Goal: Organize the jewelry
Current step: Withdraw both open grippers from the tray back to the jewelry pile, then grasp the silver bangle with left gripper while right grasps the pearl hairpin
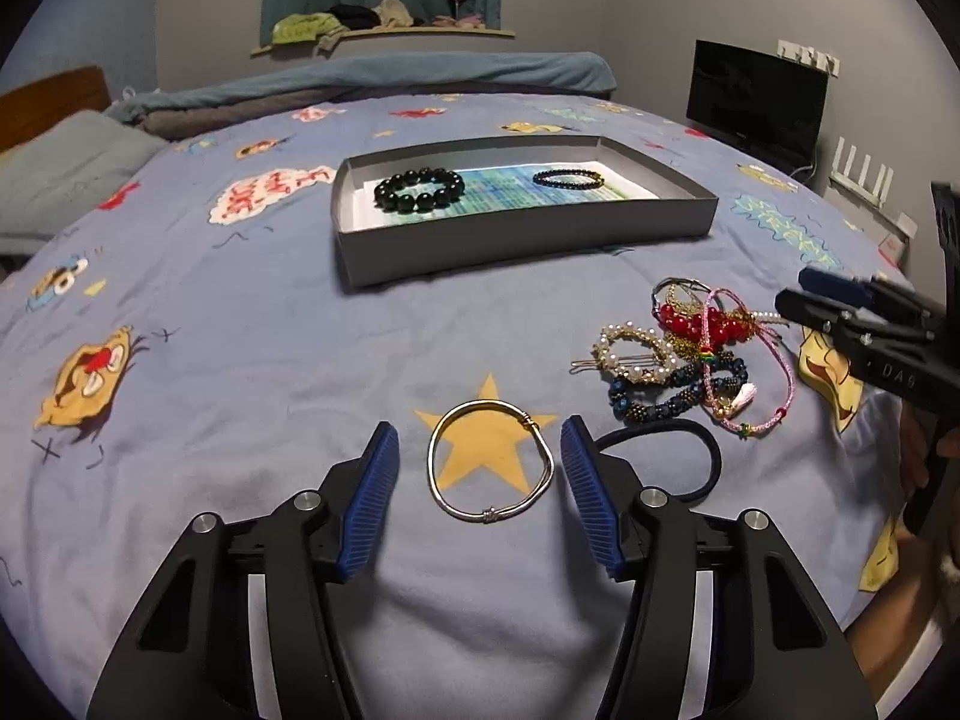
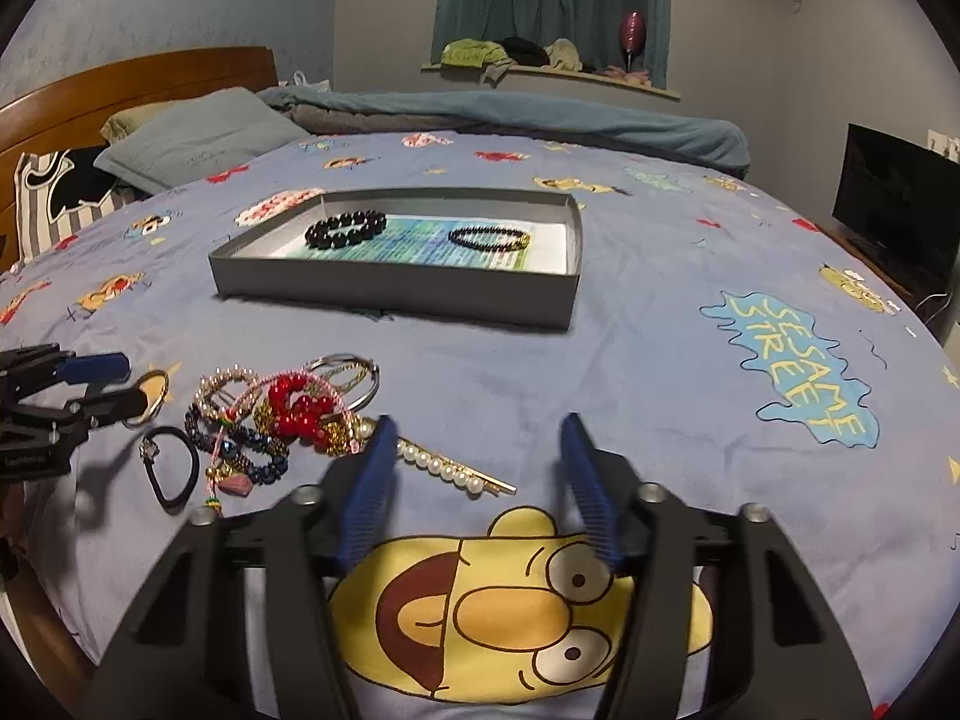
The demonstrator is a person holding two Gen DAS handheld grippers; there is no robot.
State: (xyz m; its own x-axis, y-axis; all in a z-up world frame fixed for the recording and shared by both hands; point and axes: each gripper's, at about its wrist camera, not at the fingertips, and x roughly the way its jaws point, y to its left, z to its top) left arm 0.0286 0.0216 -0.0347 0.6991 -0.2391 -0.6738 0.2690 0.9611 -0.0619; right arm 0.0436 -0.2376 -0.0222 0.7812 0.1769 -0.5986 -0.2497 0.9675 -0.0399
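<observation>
A thin metal bangle (image 1: 491, 461) lies flat on a yellow star printed on the blue bedsheet (image 1: 240, 396), between the spread blue pads of the left gripper (image 1: 480, 468), which do not touch it. Just to its right sit a black hair tie (image 1: 690, 456) and a tangled heap of beaded bracelets (image 1: 690, 360); a pearl hair clip (image 2: 456, 471) lies between the right gripper (image 2: 477, 471)'s parted, empty jaws. Further back, a grey tray (image 1: 522, 240) holds a large black bead bracelet (image 1: 420, 189) and a thinner black one (image 1: 569, 179).
</observation>
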